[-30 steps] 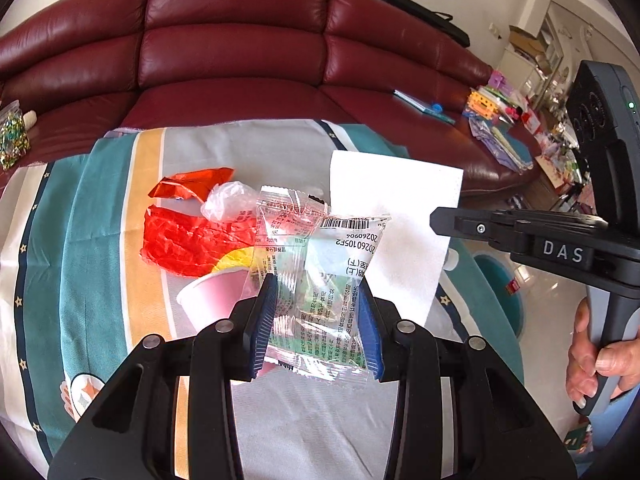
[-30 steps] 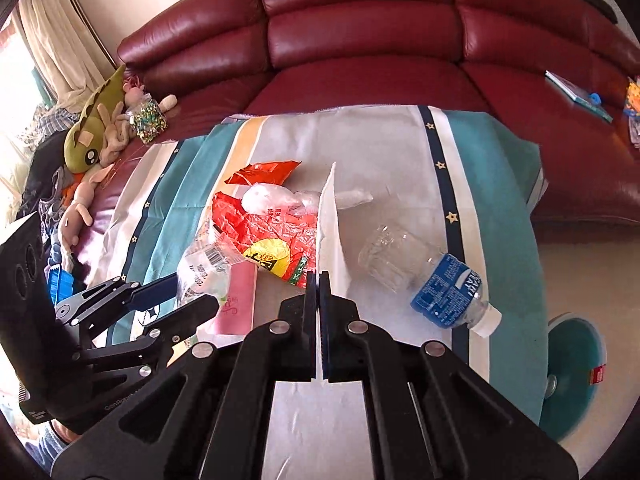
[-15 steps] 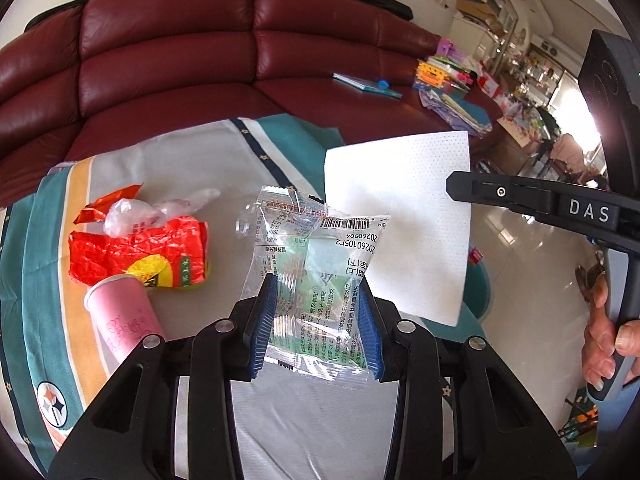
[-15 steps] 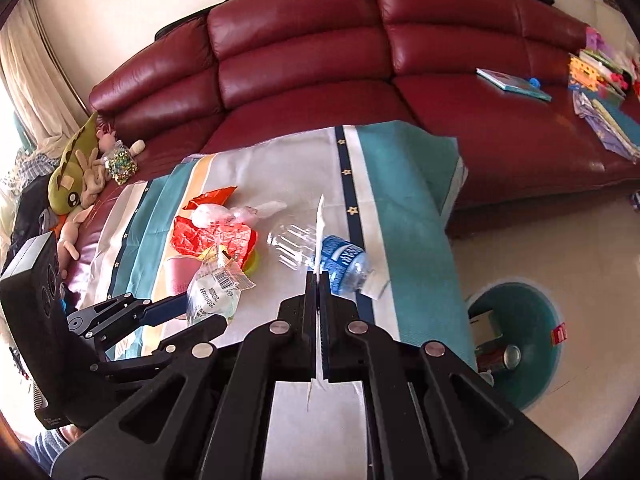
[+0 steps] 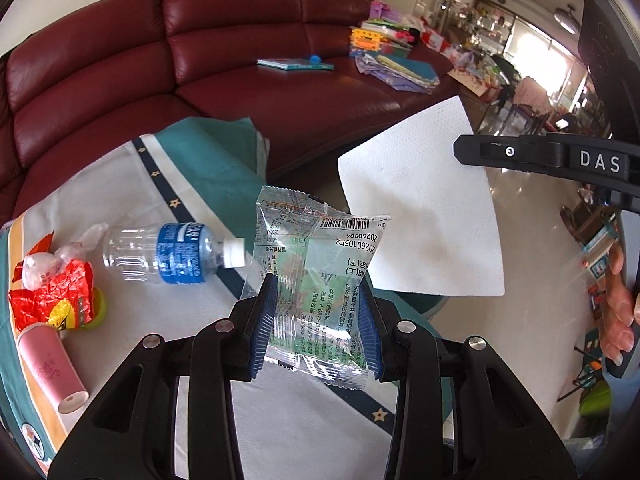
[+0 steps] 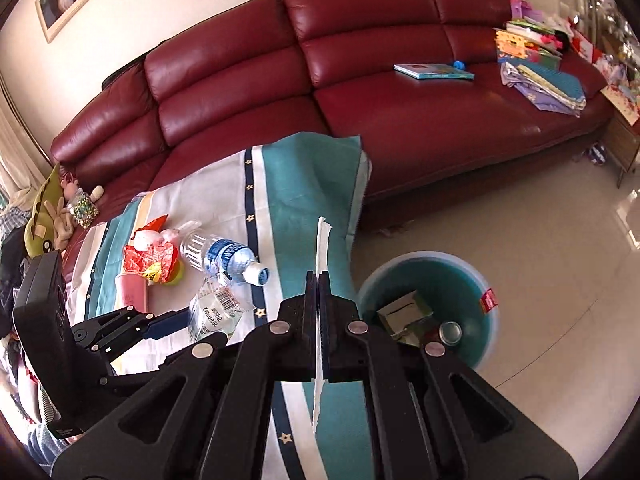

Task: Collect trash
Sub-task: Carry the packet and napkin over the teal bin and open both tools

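From the left wrist, our left gripper (image 5: 316, 320) clamped a clear snack wrapper (image 5: 316, 280); a plastic bottle (image 5: 168, 252) lay up-left of it on the cloth. From the right wrist, our right gripper (image 6: 319, 308) pinched a white napkin (image 6: 321, 248) edge-on, the teal bin (image 6: 476, 280) just right of it

Bottle (image 6: 224, 258) on cloth (image 6: 304, 184); bin (image 6: 486, 280) right, on floor (image 6: 540, 220).

Left of the tool, a clear bottle (image 5: 160, 254) wears a blue label, beside a red-and-yellow wrapper (image 5: 52, 300). The cloth (image 5: 208, 168) is teal and white, star-trimmed. The sofa (image 5: 120, 52) is dark red.
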Demonstrator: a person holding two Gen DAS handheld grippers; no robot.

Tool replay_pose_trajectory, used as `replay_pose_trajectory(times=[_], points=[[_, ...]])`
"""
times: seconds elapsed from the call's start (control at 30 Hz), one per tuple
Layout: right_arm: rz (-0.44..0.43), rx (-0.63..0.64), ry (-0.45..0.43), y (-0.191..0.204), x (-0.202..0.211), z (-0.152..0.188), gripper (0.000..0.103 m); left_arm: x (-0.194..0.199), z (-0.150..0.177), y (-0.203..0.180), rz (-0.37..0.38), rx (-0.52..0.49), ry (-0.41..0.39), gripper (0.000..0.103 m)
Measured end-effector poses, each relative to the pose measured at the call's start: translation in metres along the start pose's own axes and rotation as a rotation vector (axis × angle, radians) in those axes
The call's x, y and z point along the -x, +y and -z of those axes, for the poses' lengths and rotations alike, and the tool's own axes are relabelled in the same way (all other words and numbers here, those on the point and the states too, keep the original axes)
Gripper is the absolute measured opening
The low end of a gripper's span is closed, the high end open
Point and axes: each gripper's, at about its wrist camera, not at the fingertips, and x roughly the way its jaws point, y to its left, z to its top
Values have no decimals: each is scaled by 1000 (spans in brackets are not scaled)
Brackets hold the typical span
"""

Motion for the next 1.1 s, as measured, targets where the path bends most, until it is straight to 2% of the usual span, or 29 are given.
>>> replay_pose_trajectory(times=[0.33,0.73,0.83,0.9,0.93,0.97,1.03,1.1], points=[[35,-122,-9,-88,6,14,2,-44,-18,-49,13,-97,62,39],[25,-204,92,-141,-41,22,2,-106,-34,-78,47,-127,150,40],[26,-212,141,-148,-58,25,7,-120,-35,-80,54,-126,170,40],[32,-217,190,-153,-73,30,23,-128,-37,-80,59,-122,182,40],[43,-216,194,-154,-75,31,40,-132,-37,-80,63,-119,185,40],[55,-212,194,-155,-77,31,45,-135,-38,-81,66,-119,188,40],[61,-215,201,-159,-80,31,46,-141,-40,-83,71,-121,192,40],[76,-220,205,-163,-81,32,59,-147,-41,-84,75,-122,200,40]])
